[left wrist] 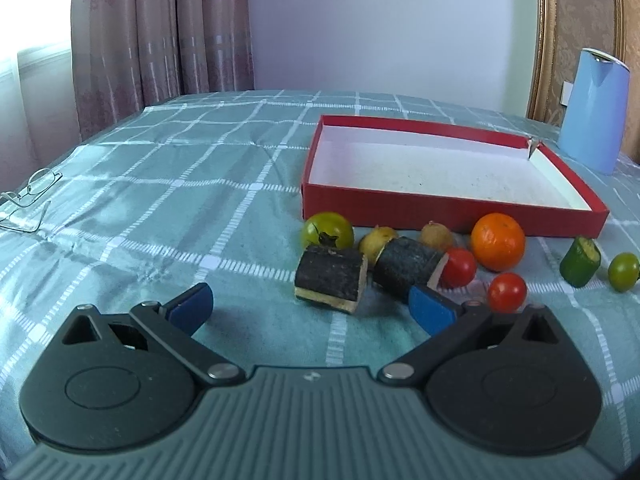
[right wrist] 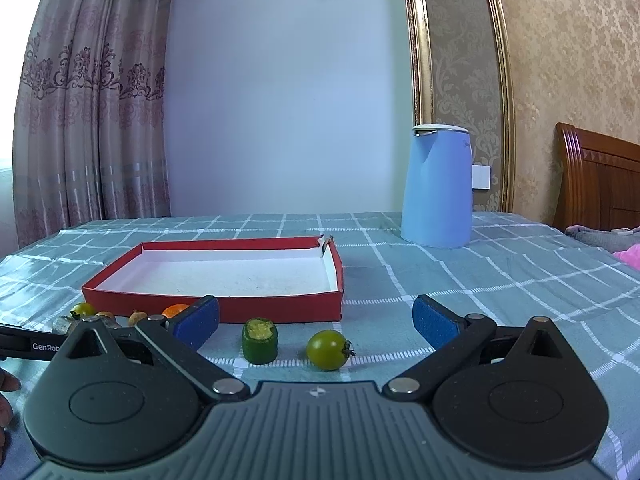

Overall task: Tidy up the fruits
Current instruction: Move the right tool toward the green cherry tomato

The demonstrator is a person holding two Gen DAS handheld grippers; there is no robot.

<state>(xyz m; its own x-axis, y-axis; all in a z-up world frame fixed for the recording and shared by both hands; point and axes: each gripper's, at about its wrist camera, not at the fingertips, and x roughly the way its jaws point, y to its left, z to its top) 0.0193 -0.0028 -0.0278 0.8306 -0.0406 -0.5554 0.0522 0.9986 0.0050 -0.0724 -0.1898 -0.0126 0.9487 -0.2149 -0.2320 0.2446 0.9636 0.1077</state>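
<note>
A shallow red box (left wrist: 440, 208) with a white inside lies on the checked cloth; it also shows in the right wrist view (right wrist: 280, 309). In front of it lie a green tomato (left wrist: 328, 229), two dark cut pieces (left wrist: 331, 278), an orange (left wrist: 497, 241), two red tomatoes (left wrist: 506, 292), two yellowish fruits (left wrist: 377, 240), a green cut piece (left wrist: 580, 261) and a small green tomato (left wrist: 623, 271). My left gripper (left wrist: 312, 306) is open, just before the dark pieces. My right gripper (right wrist: 316, 318) is open, with the green piece (right wrist: 260, 340) and small green tomato (right wrist: 327, 349) between its fingers.
A light blue kettle (right wrist: 438, 186) stands behind the box at the right. Glasses (left wrist: 28, 196) lie at the cloth's far left. A wooden headboard (right wrist: 600, 184) is at the far right. Curtains and a wall stand behind.
</note>
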